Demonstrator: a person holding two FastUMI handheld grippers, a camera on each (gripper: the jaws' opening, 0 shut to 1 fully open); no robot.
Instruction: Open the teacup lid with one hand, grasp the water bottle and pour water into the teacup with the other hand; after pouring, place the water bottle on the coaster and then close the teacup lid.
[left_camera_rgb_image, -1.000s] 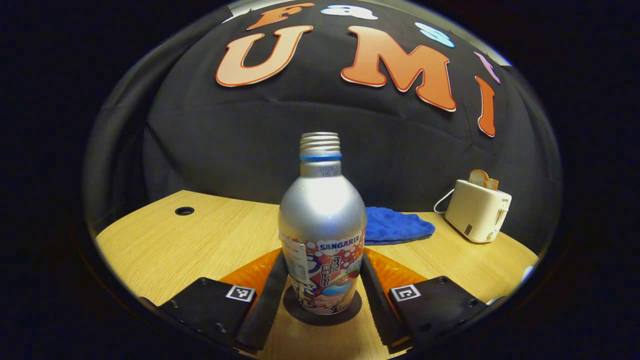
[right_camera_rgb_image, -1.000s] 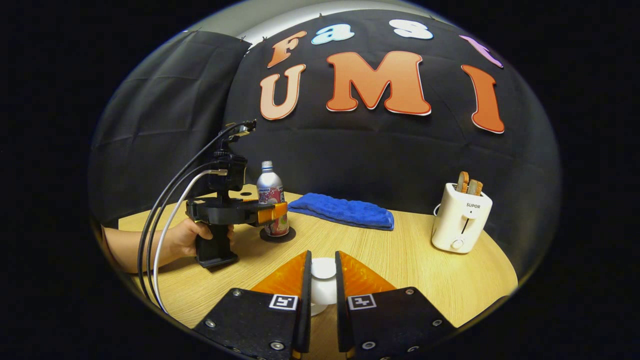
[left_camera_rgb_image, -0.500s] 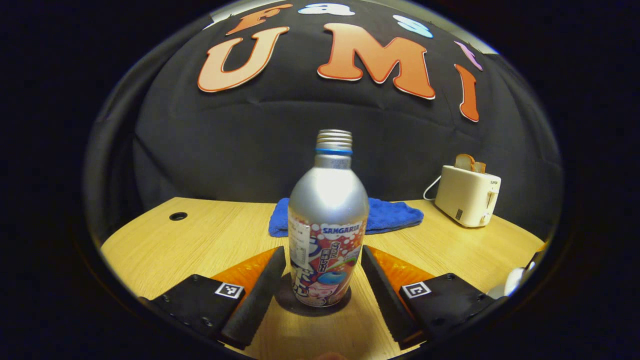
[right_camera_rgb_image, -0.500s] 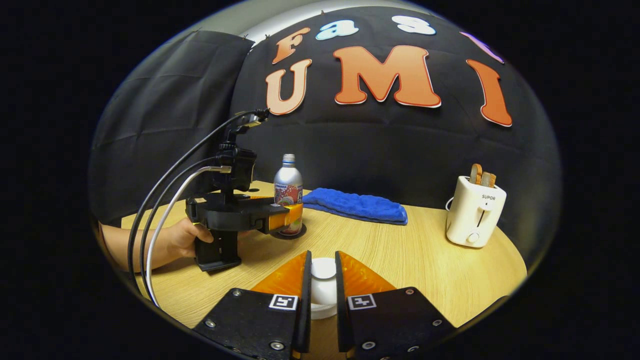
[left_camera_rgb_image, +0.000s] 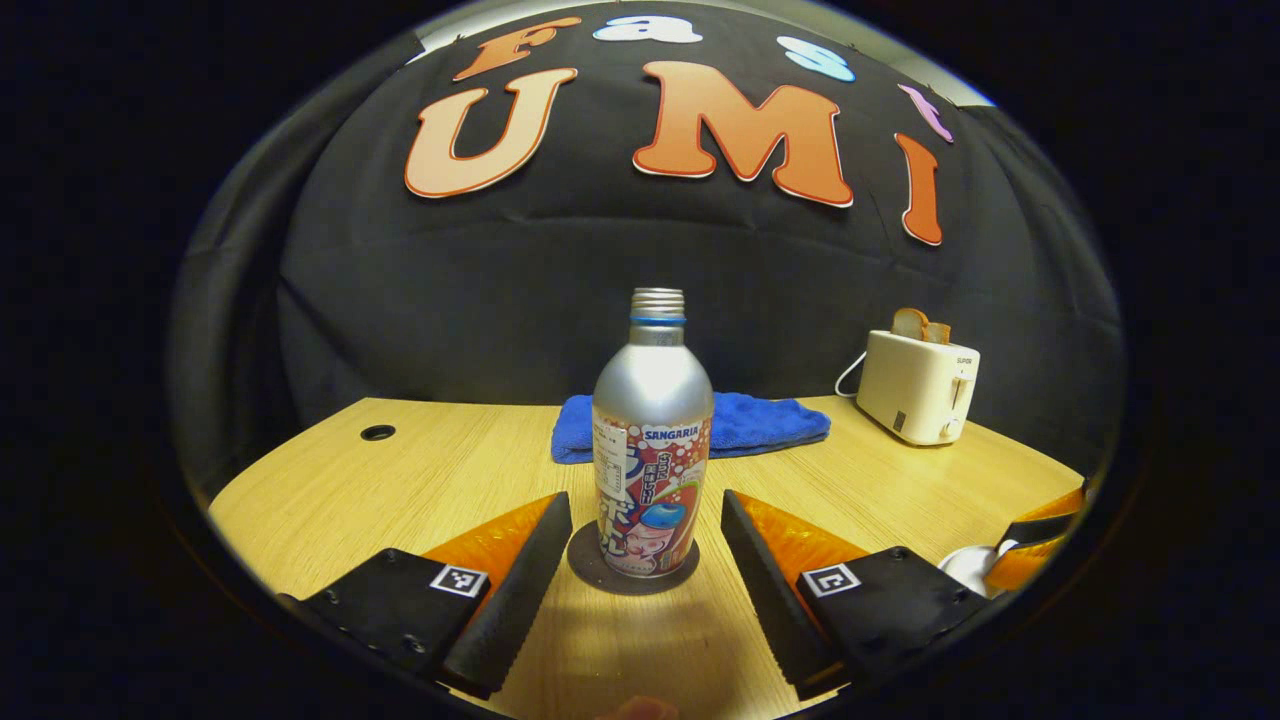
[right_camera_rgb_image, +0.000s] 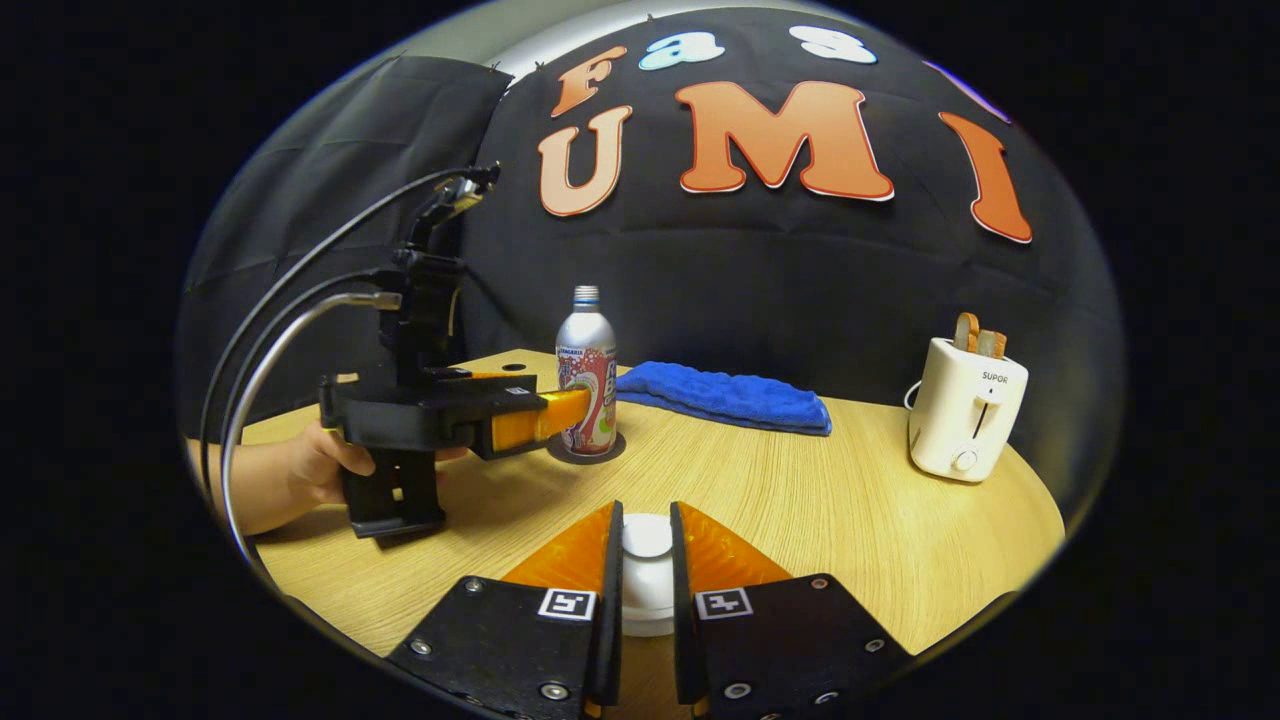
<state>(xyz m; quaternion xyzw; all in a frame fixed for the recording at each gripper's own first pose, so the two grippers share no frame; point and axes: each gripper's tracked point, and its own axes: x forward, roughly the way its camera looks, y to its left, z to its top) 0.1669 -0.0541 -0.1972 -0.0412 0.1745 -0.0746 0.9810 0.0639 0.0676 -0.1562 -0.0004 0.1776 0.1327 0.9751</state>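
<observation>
My left gripper (left_camera_rgb_image: 645, 550) has its jaws wide, the dark ribbed pads standing clear on either side of the bottle (left_camera_rgb_image: 652, 440). The bottle is smooth silver metal with a rounded shoulder, a threaded neck, a blue ring and a printed wrap round its lower half; it stands upright on the coaster (left_camera_rgb_image: 632, 572), a thin dark round disc on the worktop (left_camera_rgb_image: 400, 480) (pale wood grain, with one small round hole near the far left). In the right gripper view I see the left gripper (right_camera_rgb_image: 560, 412) from the side, a hand (right_camera_rgb_image: 318, 462) round its black grip, orange fingers reaching to just beside the bottle (right_camera_rgb_image: 586, 372).

My right gripper (right_camera_rgb_image: 646, 570) has its jaws narrow, closed on the lid (right_camera_rgb_image: 647, 545), a white glossy knobbed piece; the teacup under it is mostly hidden. Behind lie a nubby blue cloth (right_camera_rgb_image: 725, 397) and a boxy cream toaster (right_camera_rgb_image: 966, 408) with two slices standing in it.
</observation>
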